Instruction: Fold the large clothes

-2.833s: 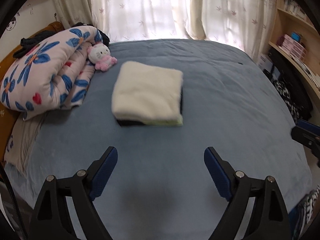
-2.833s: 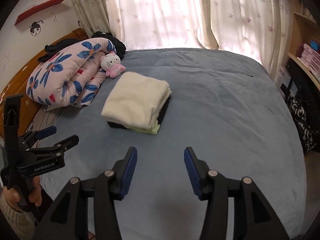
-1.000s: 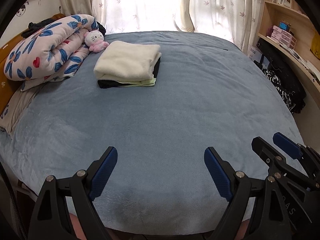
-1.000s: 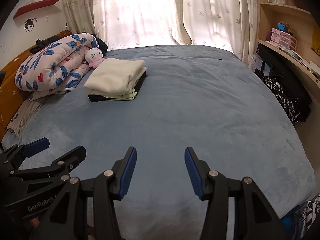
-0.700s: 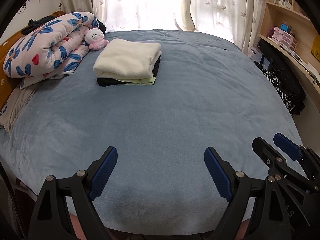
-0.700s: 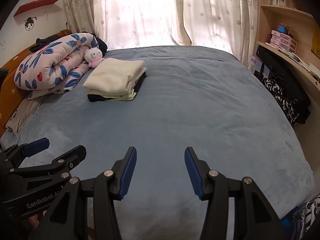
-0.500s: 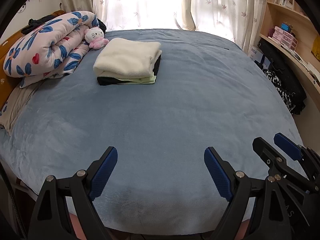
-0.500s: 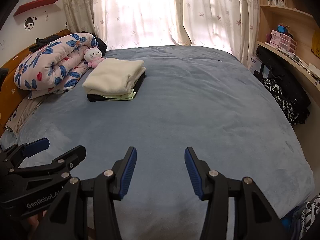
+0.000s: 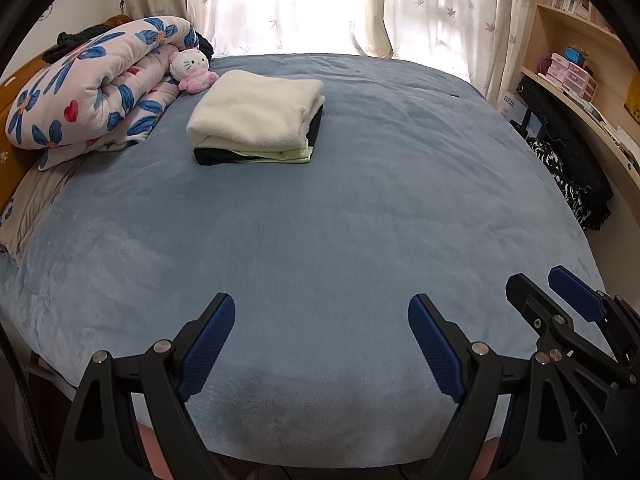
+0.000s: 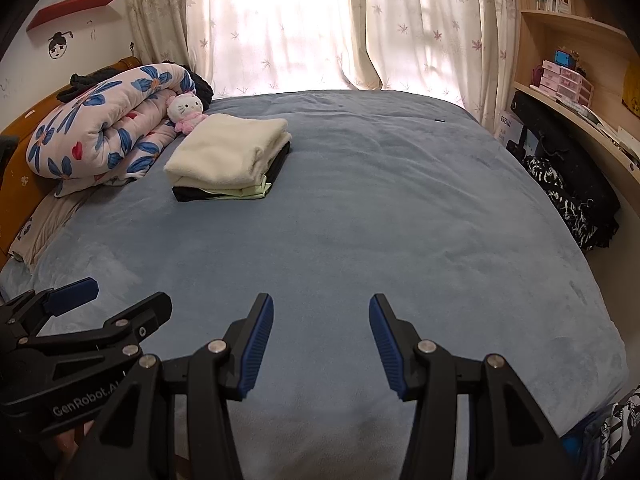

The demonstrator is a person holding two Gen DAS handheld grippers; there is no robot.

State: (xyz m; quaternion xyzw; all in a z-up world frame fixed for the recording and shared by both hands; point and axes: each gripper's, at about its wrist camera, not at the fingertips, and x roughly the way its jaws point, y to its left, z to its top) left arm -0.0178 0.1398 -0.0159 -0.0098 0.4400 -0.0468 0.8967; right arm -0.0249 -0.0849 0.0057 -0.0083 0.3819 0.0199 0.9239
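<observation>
Left gripper and right gripper: jaws spread, empty, at the bed's near edge. Folded clothes stack sits beside the plush toy. Risk: careless snagging would topple it.

Folded clothes stack: cream atop pale green, black, possibly more.

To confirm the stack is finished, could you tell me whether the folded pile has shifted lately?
No. The folded pile lies beside the plush cat as before; only the cameras retreated.
</observation>
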